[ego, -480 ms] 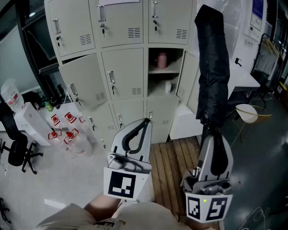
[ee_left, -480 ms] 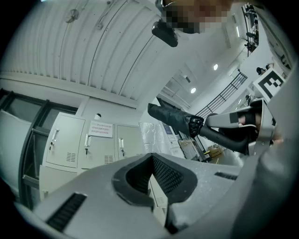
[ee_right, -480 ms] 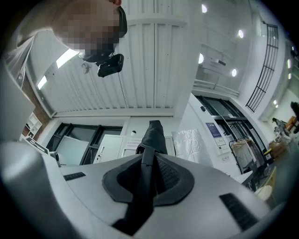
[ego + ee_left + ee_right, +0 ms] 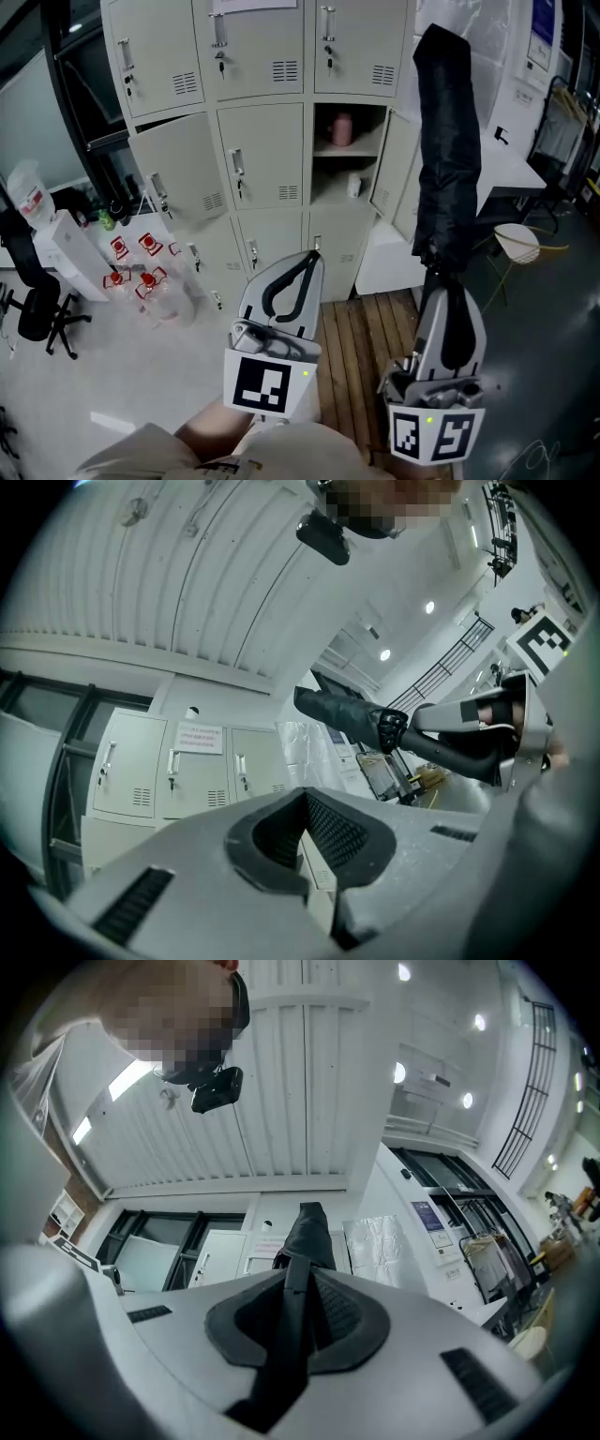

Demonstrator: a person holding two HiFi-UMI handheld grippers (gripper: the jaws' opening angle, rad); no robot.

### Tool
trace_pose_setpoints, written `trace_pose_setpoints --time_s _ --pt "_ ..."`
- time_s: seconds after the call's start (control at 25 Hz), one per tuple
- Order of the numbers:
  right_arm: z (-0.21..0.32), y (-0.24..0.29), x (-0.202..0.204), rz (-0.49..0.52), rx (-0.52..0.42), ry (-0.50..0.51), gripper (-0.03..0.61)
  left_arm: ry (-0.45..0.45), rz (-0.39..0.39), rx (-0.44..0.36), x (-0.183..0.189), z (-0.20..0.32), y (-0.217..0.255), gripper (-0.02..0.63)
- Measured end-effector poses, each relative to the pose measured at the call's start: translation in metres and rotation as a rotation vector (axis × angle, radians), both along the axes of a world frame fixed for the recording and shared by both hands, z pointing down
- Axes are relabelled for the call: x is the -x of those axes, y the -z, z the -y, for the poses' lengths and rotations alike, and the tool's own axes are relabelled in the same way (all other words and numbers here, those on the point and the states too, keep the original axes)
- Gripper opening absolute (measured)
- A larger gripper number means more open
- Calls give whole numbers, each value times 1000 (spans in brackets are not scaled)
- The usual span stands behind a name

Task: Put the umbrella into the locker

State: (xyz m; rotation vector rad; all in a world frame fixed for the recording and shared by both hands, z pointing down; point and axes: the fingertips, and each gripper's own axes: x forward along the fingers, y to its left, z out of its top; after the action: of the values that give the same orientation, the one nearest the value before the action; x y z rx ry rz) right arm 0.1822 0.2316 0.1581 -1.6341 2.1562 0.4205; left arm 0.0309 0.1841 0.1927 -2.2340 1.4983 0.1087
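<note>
Clearly the task is only partly done. The umbrella (image 4: pixel 448 141), black and folded, stands upright at the right of the head view, well apart from the lockers. The right gripper (image 4: pixel 437 281) has its jaws clamped on the umbrella's lower end; in the right gripper view the dark shaft runs straight up between the pads. So the pick-up looks complete, but the placing has not begun.

The open locker (image 4: pixel 328 173) sits at upper centre of the head view, with its door (image 4: pixel 387 161) swung out to the right. It already holds a pink bottle (image 4: pixel 343 128) on the upper shelf and a small white thing (image 4: pixel 353 186) below.

The left gripper (image 4: pixel 305 267) points toward the lockers from lower centre, jaws together with nothing between them.

What is left, by the look of it: bring the umbrella across to the opening, tilt it in past the shelf — it looks long for that compartment — and let go.
</note>
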Motion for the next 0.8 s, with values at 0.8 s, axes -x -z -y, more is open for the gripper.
trace_pose_setpoints --time_s 0.8 --pt "21 -24 -42 -13 60 51 46 45 54 23 -45 -2 -15 8"
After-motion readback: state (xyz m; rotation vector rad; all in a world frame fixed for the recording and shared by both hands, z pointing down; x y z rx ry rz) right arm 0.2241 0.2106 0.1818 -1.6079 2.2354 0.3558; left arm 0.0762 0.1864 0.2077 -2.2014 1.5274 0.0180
